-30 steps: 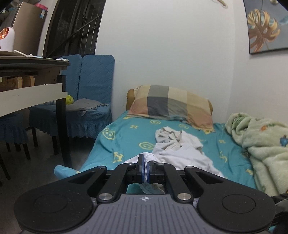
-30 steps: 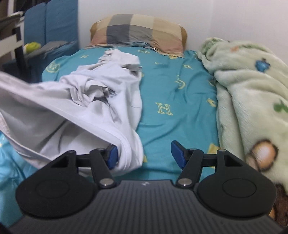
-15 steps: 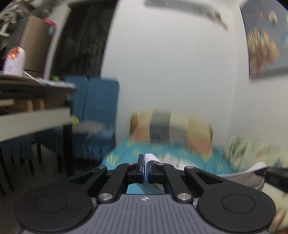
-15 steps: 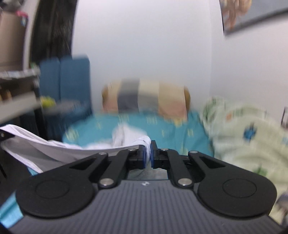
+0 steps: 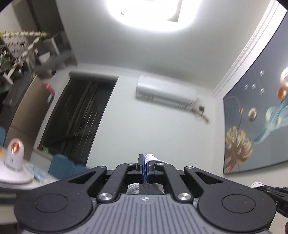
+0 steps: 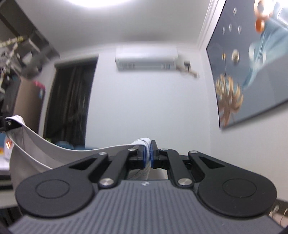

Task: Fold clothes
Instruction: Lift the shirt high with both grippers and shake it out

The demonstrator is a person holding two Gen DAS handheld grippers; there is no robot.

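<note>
Now | white garment (image 6: 41, 149) pinched in both claws | stretched between them

White wall (image 5: 153, 126), air conditioner (image 5: 165, 95), dark curtained doorway (image 5: 75, 118), bright ceiling light (image 5: 149, 12), painting (image 6: 248, 64)

Both claws are now tilting up toward the ceiling light (image 5: 151, 12) and air conditioner (image 6: 146, 60), the bed gone from view. The right claw (image 6: 149, 153), open a second ago, is clamping the white garment (image 6: 36, 145), lifting it taut.
</note>
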